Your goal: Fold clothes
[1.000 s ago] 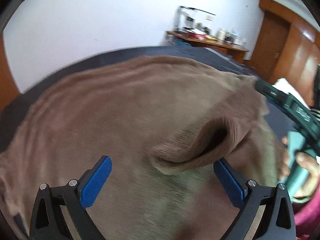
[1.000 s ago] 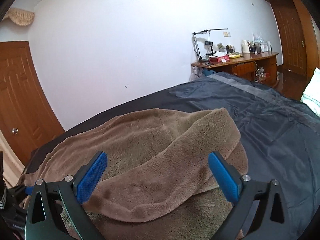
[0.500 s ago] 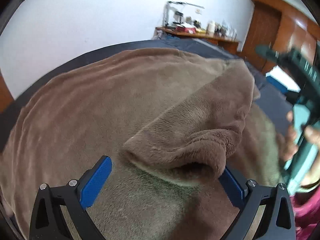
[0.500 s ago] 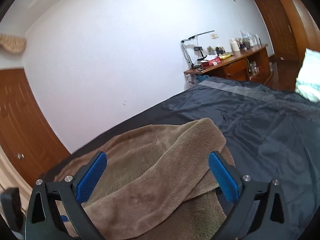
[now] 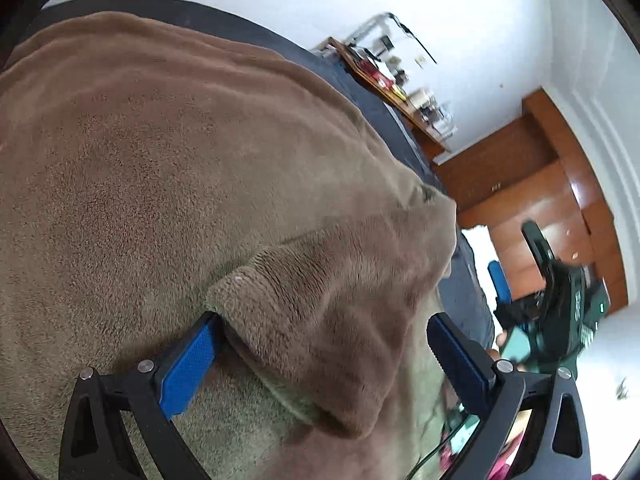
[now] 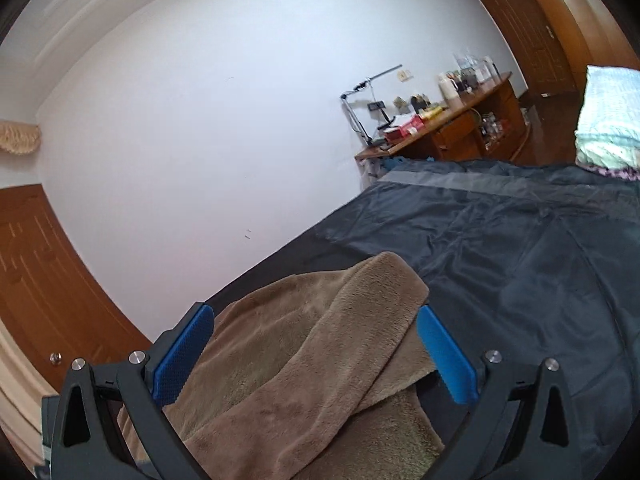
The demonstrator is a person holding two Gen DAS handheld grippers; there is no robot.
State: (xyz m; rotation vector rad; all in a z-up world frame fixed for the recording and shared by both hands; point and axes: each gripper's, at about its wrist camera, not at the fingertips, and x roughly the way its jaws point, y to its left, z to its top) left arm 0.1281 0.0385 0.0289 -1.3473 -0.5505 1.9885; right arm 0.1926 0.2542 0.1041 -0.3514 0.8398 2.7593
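The brown fleece garment looked plush and matt. The dark grey bed cover was smooth cloth with a faint sheen. The gripper fingers' blue pads were finely textured, their black frames matt plastic.

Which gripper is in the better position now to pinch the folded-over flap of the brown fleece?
Probably left. The left gripper is open with the raised flap between its fingers. The right gripper is open too, but looks farther from it.
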